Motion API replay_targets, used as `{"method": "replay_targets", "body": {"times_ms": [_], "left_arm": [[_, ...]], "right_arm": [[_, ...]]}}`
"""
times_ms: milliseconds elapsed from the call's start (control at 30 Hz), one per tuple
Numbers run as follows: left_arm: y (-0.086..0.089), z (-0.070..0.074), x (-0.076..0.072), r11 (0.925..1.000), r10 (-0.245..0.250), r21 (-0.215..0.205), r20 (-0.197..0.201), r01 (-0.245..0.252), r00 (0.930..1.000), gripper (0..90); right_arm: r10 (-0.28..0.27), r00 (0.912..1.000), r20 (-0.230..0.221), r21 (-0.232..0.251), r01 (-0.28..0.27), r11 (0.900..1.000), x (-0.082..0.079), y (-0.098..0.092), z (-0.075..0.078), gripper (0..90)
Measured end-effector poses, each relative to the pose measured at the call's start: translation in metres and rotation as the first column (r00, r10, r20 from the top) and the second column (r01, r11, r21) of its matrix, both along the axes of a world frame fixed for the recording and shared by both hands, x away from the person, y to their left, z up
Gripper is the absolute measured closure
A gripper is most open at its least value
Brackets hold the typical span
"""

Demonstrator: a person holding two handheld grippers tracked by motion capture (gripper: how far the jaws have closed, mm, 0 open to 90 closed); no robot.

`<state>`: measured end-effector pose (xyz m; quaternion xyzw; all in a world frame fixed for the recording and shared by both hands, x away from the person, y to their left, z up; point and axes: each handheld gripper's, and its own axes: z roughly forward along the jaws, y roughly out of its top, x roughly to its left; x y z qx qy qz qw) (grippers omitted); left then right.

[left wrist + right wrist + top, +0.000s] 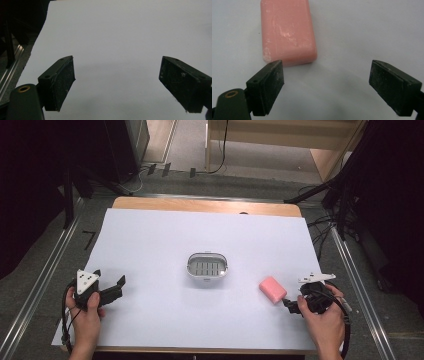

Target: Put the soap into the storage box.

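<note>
Pink soap bar [287, 32] flat on white sheet [150, 240] covering table, just ahead of right hand-held gripper [325, 87], off toward its left jaw, not touching. Right jaws spread wide, empty. Left hand-held gripper [117, 85] jaws spread wide, empty, bare sheet ahead. Grey slotted soap dish [207, 266] at sheet centre, between both hand-held grippers, well apart from each.

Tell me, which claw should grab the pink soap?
Probably the right claw. It is open and sits right beside the pink soap, which lies just ahead of its jaws. The left claw is open too, but far across the white sheet.
</note>
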<state>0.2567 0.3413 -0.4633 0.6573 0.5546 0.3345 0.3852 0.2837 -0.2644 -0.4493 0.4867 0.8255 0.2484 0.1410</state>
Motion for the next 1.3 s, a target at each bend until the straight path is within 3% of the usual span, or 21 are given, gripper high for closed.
{"method": "replay_targets", "body": {"times_ms": [400,633,1167,1300], "left_arm": [[0.0,0.0,0.0,1.0,-0.001,0.0,-0.001,0.001,1.0,14.1],[0.0,0.0,0.0,1.0,0.0,-0.002,0.001,0.0,1.0,14.0],[0.0,0.0,0.0,1.0,0.001,-0.002,0.0,-0.001,1.0,14.1],[0.0,0.0,0.0,1.0,0.001,-0.002,0.0,-0.001,1.0,14.1]], "right_arm": [[0.029,0.9995,-0.013,0.005,-0.029,1.0,0.005,0.015,0.004,13.3],[0.038,0.9992,-0.013,0.034,-0.037,0.999,0.008,0.025,0.009,13.4],[0.059,0.9958,-0.07,0.015,-0.058,0.998,0.025,0.046,0.001,14.4],[0.054,0.9955,-0.078,0.013,-0.053,0.998,0.027,0.049,-0.001,19.8]]}}
